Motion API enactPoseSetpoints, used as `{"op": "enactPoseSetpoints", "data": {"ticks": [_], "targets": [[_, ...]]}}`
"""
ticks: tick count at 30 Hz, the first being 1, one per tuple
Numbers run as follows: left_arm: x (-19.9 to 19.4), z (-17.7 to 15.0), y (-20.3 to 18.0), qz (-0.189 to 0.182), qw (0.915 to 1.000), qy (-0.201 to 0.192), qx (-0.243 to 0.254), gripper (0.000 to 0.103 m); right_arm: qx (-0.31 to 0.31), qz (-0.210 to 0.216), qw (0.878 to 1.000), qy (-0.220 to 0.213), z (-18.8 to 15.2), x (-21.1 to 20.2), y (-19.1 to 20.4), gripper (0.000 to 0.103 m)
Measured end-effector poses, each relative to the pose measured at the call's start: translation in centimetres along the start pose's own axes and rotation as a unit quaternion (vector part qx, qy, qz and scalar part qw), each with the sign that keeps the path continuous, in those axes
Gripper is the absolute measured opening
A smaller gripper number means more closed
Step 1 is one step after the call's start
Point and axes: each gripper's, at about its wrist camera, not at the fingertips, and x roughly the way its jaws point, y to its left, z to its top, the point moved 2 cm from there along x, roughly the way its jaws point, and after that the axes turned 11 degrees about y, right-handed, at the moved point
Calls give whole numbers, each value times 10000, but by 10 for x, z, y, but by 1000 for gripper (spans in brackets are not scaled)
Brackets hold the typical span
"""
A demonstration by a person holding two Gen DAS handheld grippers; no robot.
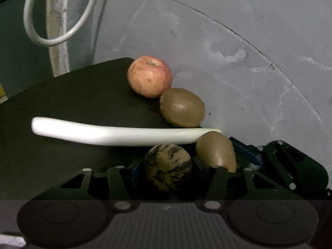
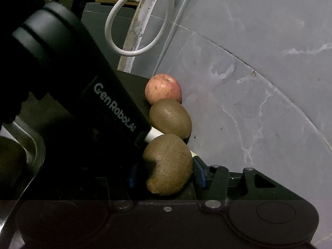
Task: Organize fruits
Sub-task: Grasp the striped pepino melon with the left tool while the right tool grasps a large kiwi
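My left gripper [image 1: 168, 166] is shut on a round striped fruit [image 1: 168, 161], its blue pads pressing both sides. Just to the right, a kiwi [image 1: 215, 151] sits between the fingers [image 1: 251, 157] of my right gripper. In the right wrist view this kiwi [image 2: 168, 166] fills the right gripper [image 2: 166, 174], blue pads [image 2: 200, 173] against it. A red apple [image 1: 149, 76] and a second kiwi [image 1: 182, 108] lie touching at the black board's far edge. A long white stalk [image 1: 103, 132] lies across the board just beyond both held fruits.
The black board [image 1: 72, 95] lies on a grey marbled surface [image 1: 238, 62]. A white cable loop [image 1: 51, 20] hangs at the back left. In the right wrist view the left gripper's black housing [image 2: 93, 95] blocks the left side, with a shiny metal rim [image 2: 35, 143] below it.
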Motion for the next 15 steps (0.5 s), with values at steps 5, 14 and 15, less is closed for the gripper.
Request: {"op": "enactPoseSetpoints", "data": {"ticks": [5, 14, 15], "targets": [[-12, -13, 4, 12, 9996, -100, -258, 54, 91, -12, 9998, -176, -16, -14, 1, 52], [-46, -43, 7, -202, 9974, -387, -573, 55, 579, 247, 9975, -331, -32, -51, 1, 52], [-50, -46, 6, -204, 9972, -423, -575, 55, 597, 246, 9972, -364, -33, -58, 3, 52]]}}
